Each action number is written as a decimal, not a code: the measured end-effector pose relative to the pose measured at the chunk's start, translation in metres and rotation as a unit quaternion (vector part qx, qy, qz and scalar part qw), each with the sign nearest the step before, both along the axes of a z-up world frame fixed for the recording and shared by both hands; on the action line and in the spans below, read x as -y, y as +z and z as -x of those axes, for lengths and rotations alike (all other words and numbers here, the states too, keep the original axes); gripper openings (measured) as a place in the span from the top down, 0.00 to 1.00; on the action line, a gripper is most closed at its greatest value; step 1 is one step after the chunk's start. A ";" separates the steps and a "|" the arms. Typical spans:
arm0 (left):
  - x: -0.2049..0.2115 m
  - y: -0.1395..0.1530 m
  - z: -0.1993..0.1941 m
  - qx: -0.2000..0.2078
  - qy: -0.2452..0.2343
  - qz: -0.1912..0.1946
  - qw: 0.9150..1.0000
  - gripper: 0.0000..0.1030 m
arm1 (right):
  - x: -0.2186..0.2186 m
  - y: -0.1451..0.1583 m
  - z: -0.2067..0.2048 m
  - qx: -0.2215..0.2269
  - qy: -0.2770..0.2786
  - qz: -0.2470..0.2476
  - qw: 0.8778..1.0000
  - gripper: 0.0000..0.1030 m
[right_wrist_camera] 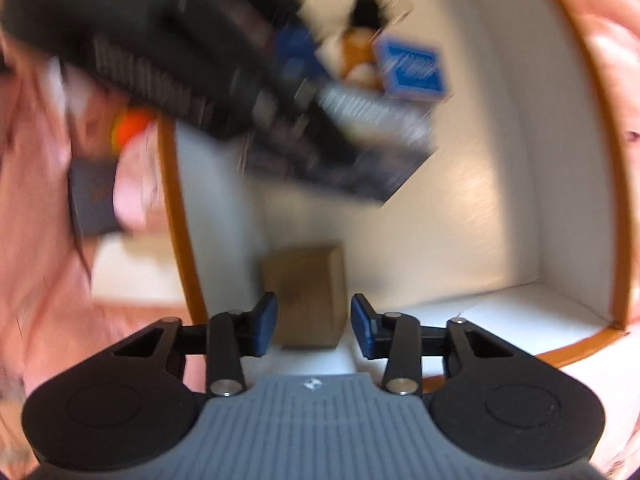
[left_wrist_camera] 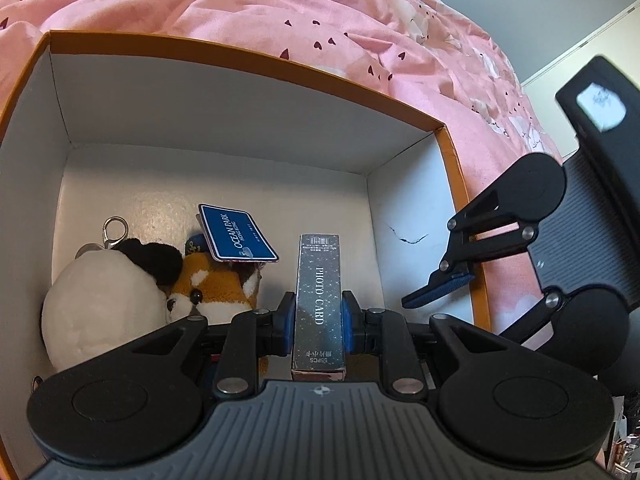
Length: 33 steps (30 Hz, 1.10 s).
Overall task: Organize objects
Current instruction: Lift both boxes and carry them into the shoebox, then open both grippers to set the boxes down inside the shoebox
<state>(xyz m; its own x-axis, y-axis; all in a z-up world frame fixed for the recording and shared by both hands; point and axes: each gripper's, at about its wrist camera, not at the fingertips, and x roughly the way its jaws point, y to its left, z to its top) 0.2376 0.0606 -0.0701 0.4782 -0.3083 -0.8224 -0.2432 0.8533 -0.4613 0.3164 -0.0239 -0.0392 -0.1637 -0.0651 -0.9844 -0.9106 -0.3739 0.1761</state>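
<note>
A silver box (left_wrist_camera: 318, 300) reads "PHOTO CARD" and "55PCS"; farther left, a blue tag (left_wrist_camera: 236, 234) on a plush toy reads "OCEAN PARK HONG KONG".

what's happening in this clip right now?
A person with two handheld grippers is packing an orange-edged box on a pink bedspread. The left gripper grips a "PHOTO CARD" box over it. The right gripper is open above a small brown box. Plush toys already lie inside.
</note>
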 end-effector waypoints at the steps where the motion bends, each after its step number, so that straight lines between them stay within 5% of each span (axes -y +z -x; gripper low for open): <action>1: 0.000 0.001 0.000 0.001 0.001 -0.008 1.000 0.75 | -0.002 0.005 -0.003 -0.006 -0.019 -0.020 1.000 0.63; 4: -0.001 0.000 0.001 -0.001 0.003 -0.014 1.000 0.75 | -0.009 0.009 -0.006 -0.023 -0.074 -0.047 0.996 0.67; 7: -0.003 -0.002 0.002 -0.007 0.009 -0.007 1.000 0.75 | -0.011 0.002 0.004 -0.022 -0.067 -0.044 0.997 0.82; 11: 0.001 -0.005 0.002 -0.011 0.011 -0.003 1.000 0.75 | -0.007 -0.006 0.008 -0.015 -0.058 -0.020 0.998 0.88; 20: 0.020 -0.011 0.004 -0.017 0.022 -0.010 1.000 0.75 | 0.000 0.013 0.008 -0.017 -0.073 -0.041 0.996 0.82; 28: 0.030 -0.026 -0.002 -0.050 0.025 0.012 0.998 0.75 | 0.005 0.052 -0.031 0.016 -0.127 -0.101 0.987 0.80; 33: 0.030 -0.036 -0.006 -0.083 0.031 0.048 0.995 0.75 | 0.009 0.045 -0.008 0.028 -0.114 -0.108 0.987 0.81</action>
